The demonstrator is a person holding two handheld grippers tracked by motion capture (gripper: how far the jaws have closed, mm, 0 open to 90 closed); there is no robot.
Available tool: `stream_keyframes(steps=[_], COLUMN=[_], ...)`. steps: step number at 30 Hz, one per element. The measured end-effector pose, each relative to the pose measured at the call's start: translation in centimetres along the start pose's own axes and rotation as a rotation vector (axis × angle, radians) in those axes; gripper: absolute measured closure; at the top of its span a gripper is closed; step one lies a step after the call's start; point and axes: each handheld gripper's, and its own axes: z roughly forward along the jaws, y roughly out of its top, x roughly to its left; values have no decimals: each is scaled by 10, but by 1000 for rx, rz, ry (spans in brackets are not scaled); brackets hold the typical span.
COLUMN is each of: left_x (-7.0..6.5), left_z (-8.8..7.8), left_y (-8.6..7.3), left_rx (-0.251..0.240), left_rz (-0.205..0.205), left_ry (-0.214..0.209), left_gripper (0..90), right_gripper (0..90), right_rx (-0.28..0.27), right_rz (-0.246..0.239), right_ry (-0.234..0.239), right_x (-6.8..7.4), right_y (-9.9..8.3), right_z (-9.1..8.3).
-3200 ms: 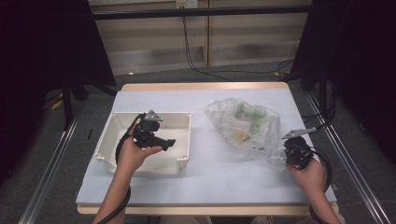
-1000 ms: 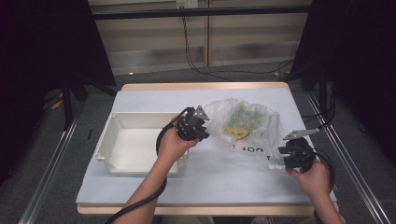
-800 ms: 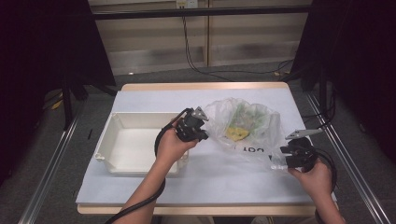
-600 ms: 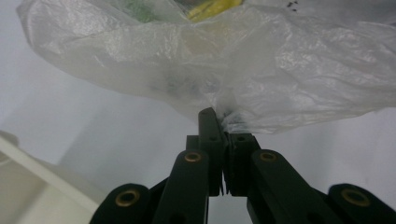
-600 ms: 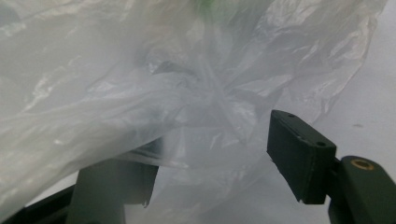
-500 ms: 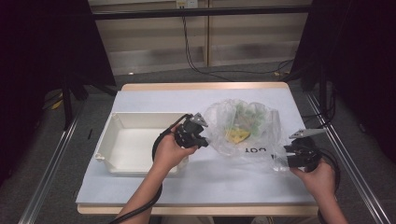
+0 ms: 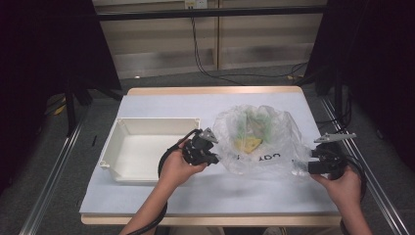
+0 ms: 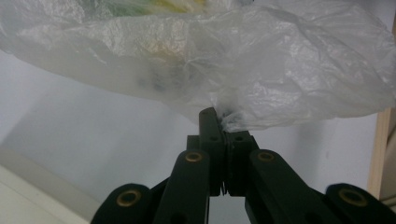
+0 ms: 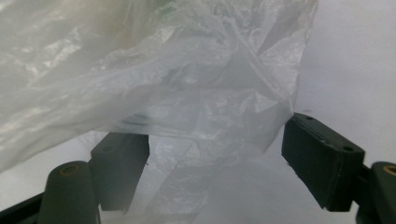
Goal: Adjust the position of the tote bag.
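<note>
High view: a thin clear plastic bag (image 7: pixel 259 139) lies on the white table (image 7: pixel 161 196), right of centre, with a white tray (image 7: pixel 122 156) just to its left. Something yellow and green shows through the film; what it is cannot be made out.

Left gripper (image 7: pixel 211 149) sits at the bag's left edge. In the left gripper view its jaws are fully closed, pinching a small gather of film (image 8: pixel 231 119) at their tips.

Right gripper (image 7: pixel 313 164) is at the bag's near right corner. Its jaws have just been opening; in the right gripper view they stand wide, with a loose fold of the bag (image 9: pixel 201 140) between them and the pads not pressing on it.

My judgement is that the bag is light, limp and slick, so it will sag and slide, and the film could tear under a hard tug. Best hold is a bunched edge or corner, not the flat skin.

Its long axis runs roughly left to right across the table, and the printed lettering (image 7: pixel 266 157) faces the near edge. Where the mouth lies cannot be told.
</note>
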Motion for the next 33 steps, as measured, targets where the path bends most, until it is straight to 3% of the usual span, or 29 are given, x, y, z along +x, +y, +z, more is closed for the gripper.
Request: stream_keyframes(steps=[2,6,7,9,11,14,15,27,28,33], left_x=[0,2,2,4,5,7,6,8,7,8], left_z=[2,1,2,2,4,3,3,6,7,7], left_y=[-1,-1,-1,-1,-1,0,1,3,3,3], left_rx=[-6,2,-15,-2,-19,-10,-28,-9,-16,-2], left_rz=[-20,-11,-25,-8,-28,-11,-31,-8,-24,-13], left_ry=[4,2,7,2,-5,-3,-5,-16,-16,-13], left_gripper=[890,889,887,883,882,883,885,896,897,896], right_gripper=[227,224,223,222,221,221,219,228,230,252], right_rx=[-1,1,-7,-8,-4,5,14,-14,-16,-24], right_rz=[5,7,9,14,17,2,1,29,25,7], right_ry=[4,-1,1,0,13,13,17,0,-4,2], right_x=[-1,-3,-4,-4,-3,-2,-1,-10,-10,-7], right_y=[-1,-2,-4,-5,-6,-6,-7,-11,-10,-7], right_z=[-1,-3,-6,-8,-10,-11,-14,-32,-33,-33])
